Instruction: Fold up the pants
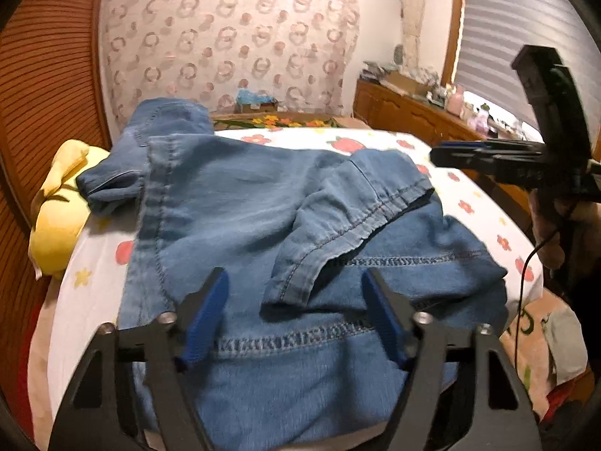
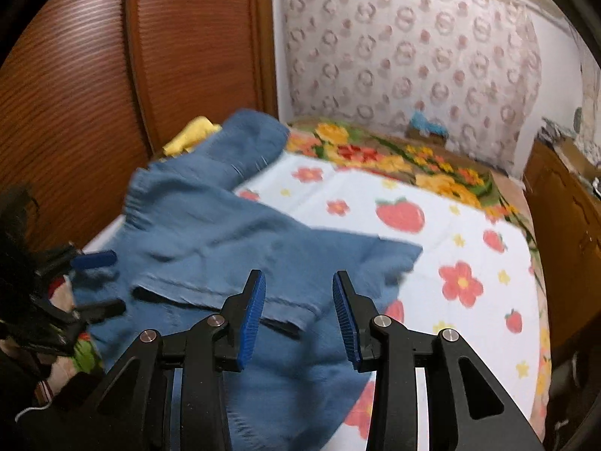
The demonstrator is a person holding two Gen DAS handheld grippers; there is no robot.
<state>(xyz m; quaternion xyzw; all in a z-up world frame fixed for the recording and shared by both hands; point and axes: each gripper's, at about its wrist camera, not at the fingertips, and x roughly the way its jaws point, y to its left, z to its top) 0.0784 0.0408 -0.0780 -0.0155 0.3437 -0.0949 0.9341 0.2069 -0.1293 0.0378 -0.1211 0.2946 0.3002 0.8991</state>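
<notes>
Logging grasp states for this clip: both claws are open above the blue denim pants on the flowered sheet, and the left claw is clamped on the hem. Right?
Not quite. The left claw is open too, gripping nothing; its own wrist view shows the hem lying free between its fingers. The right claw is open above the pants on the flowered sheet, as you said.

No legible text or labels.

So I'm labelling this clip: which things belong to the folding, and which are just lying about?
Job:
blue pants
left claw, open
right claw, open

Lying about:
yellow cloth
flowered sheet
wooden dresser
</notes>
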